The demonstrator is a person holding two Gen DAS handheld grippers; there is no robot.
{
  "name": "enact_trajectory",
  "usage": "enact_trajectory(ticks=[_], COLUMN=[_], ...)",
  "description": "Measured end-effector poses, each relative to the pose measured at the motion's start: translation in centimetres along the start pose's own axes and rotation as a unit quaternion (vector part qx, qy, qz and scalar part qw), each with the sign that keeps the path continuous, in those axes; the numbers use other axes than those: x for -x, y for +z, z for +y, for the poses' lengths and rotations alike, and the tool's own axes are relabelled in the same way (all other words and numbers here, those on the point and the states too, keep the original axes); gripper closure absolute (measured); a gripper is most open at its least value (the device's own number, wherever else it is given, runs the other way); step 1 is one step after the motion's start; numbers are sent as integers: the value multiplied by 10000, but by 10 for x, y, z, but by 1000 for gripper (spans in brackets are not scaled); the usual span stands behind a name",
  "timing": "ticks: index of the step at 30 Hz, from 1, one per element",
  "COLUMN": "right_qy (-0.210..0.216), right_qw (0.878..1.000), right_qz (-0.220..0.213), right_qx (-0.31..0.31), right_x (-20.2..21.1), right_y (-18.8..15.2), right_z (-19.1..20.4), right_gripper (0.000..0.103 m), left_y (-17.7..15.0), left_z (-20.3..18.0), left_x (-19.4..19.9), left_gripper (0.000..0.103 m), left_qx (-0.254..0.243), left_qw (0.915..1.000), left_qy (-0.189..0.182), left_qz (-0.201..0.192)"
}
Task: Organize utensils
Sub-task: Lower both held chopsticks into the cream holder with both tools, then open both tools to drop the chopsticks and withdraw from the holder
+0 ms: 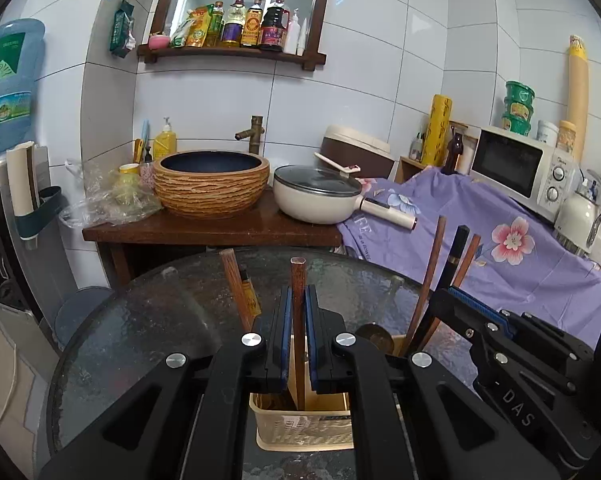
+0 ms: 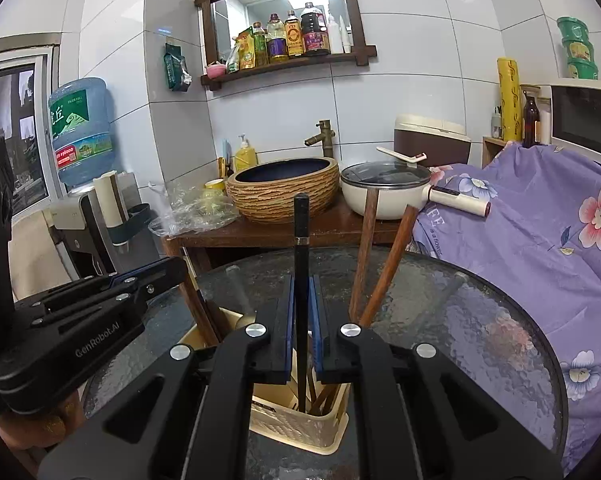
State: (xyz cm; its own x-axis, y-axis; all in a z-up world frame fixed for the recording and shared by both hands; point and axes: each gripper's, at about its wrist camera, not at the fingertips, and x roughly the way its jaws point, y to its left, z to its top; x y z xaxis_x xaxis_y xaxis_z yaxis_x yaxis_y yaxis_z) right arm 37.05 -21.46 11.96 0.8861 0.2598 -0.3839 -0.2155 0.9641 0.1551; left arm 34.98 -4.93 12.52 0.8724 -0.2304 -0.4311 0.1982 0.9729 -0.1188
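Observation:
A cream plastic utensil basket [image 1: 300, 432] stands on the round glass table [image 1: 148, 320]; it also shows in the right wrist view [image 2: 296, 428]. My left gripper [image 1: 299, 304] is shut on an upright brown wooden chopstick [image 1: 298, 280] whose lower end is inside the basket. My right gripper [image 2: 301, 296] is shut on an upright black chopstick [image 2: 301, 232], also reaching into the basket. Other brown chopsticks [image 2: 366, 256] lean in the basket's right part. The right gripper shows in the left wrist view [image 1: 472, 312], close to the right.
Behind the table is a wooden counter [image 1: 204, 232] with a woven-look basin [image 1: 212, 182], a cream lidded pan [image 1: 320, 196] and plastic bags [image 1: 112, 200]. A purple floral cloth [image 1: 500, 256] covers the right side, under a microwave [image 1: 520, 168]. A water dispenser [image 2: 80, 132] stands left.

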Motion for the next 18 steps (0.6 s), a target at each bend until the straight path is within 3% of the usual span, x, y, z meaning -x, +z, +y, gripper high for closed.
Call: enact_trajectory(ticks=[9, 11, 13, 16, 18], right_qy=[-62, -87, -156, -158, -138], right_qw=[9996, 9992, 9983, 9969, 9968], right_qz=[-188, -274, -429, -625, -645], right_qx=[222, 287, 362, 446, 459], right_x=[12, 20, 35, 62, 77], right_y=[-3, -1, -2, -9, -17], right_z=[4, 4, 4, 5, 6], right_gripper=[93, 80, 63, 53, 41], left_y=[1, 4, 5, 1, -11], left_z=[-7, -8, -6, -1, 3], left_x=[9, 19, 34, 65, 86], left_gripper=[93, 79, 56, 32, 22], left_qx=[-147, -205, -276, -390, -464], left_qw=[9998, 9996, 9990, 9964, 9947], left_qy=[-71, -87, -67, 81, 103], left_qz=[-79, -179, -340, -750, -916])
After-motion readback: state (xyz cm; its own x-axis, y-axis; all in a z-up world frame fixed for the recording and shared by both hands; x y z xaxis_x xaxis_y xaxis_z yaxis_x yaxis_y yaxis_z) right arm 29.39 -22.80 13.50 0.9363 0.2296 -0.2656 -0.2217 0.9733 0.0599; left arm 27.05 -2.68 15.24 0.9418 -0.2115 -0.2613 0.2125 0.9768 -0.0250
